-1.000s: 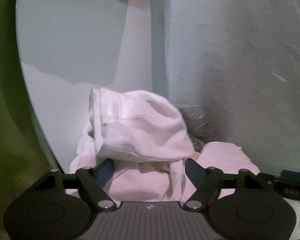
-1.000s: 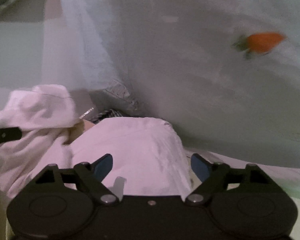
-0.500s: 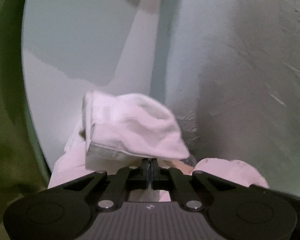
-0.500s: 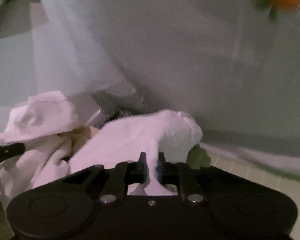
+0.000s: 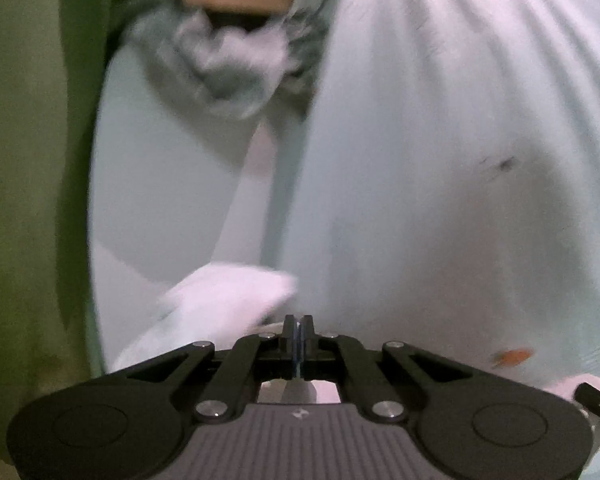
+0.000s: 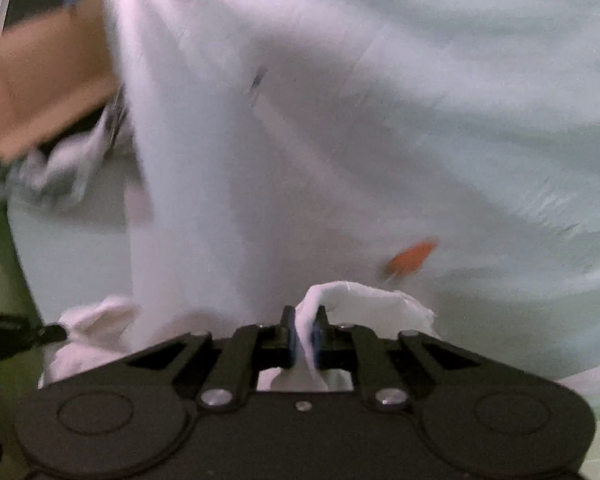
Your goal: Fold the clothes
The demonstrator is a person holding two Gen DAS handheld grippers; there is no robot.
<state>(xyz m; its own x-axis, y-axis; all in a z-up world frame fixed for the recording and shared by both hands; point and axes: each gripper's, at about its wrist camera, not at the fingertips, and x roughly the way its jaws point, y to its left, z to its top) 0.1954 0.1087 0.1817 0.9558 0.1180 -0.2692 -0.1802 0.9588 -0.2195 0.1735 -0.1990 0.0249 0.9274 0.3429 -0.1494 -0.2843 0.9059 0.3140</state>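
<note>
A white garment [image 5: 224, 300] is held by both grippers. My left gripper [image 5: 298, 326] is shut on a fold of it; the cloth bulges out to the left of the closed fingers. In the right wrist view my right gripper [image 6: 304, 322] is shut on another bunch of the same white garment [image 6: 364, 300], which loops up over the right finger. The left gripper's tip [image 6: 48, 334] shows at the left edge there, holding the garment's other end. Both views are blurred by motion.
A large pale sheet with small orange prints [image 6: 410, 258] fills the background in both views [image 5: 440, 160]. A crumpled grey-white cloth [image 5: 228, 68] lies far off. A brown cardboard-like shape [image 6: 48, 76] sits upper left. A green surface [image 5: 28, 200] runs along the left.
Both grippers went from open to shut on the white garment, then lifted it; the views have swung upward, so the far cloth pile and brown shape now show.
</note>
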